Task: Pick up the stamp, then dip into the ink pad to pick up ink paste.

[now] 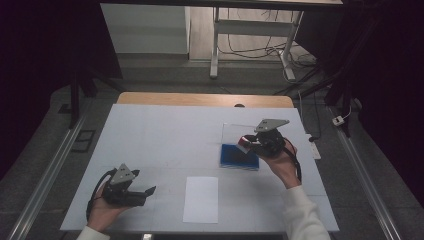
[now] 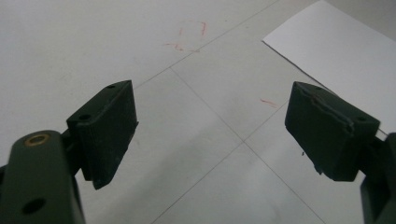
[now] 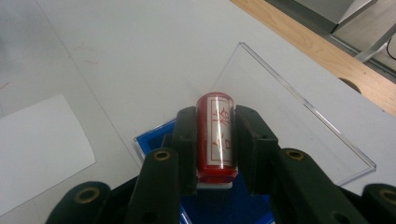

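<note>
Red seal stamp (image 3: 215,135) clamped in right gripper (image 3: 214,140) above blue ink pad (image 1: 239,156); left gripper (image 2: 210,133) wide, empty. Best carried level to paper sheet (image 1: 201,199), then pressed squarely.

stamp (image 3: 215,140): characters unreadable | ink pad (image 3: 154,142): mostly hidden behind fingers (image 3: 184,140)

Counter (image 1: 165,135): white surface ruled with faint grid lines, bare wooden strip along the far edge. Lying on it: a white paper sheet (image 1: 201,199) near the front edge; a blue ink pad (image 1: 239,157) with its clear lid (image 1: 235,132) open behind. Faint red marks (image 2: 189,39) on the surface.
</note>
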### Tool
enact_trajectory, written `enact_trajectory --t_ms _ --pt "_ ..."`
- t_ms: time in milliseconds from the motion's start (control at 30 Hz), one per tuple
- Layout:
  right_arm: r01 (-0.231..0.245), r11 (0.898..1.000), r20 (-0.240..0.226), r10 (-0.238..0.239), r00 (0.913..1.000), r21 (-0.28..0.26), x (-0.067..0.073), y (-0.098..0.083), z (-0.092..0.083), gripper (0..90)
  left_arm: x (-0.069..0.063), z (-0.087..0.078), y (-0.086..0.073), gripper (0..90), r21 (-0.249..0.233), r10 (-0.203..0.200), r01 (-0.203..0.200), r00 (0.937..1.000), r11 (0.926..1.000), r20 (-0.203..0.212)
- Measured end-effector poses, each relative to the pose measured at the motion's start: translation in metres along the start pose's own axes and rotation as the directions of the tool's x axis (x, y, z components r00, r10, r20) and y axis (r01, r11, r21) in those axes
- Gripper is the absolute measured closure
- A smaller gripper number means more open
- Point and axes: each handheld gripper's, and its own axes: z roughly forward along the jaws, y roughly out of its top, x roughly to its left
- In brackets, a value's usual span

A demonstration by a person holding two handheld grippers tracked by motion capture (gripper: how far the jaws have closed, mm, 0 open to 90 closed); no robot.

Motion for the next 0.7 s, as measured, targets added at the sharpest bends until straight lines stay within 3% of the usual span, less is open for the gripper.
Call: enact_trajectory --t_ms 333,700 --pt "-0.020 0.999 0.005 0.020 0.9998 0.025 -0.002 -0.002 0.004 69.7 0.000 0.000 0.001 17.5 -0.001 0.001 -0.001 1.0000 1.0000 0.000" --pt "-0.018 0.996 0.003 0.017 0.9998 0.089 -0.001 -0.008 0.024 69.7 -0.001 0.000 0.000 17.6 0.001 0.005 -0.005 1.0000 1.0000 -0.002"
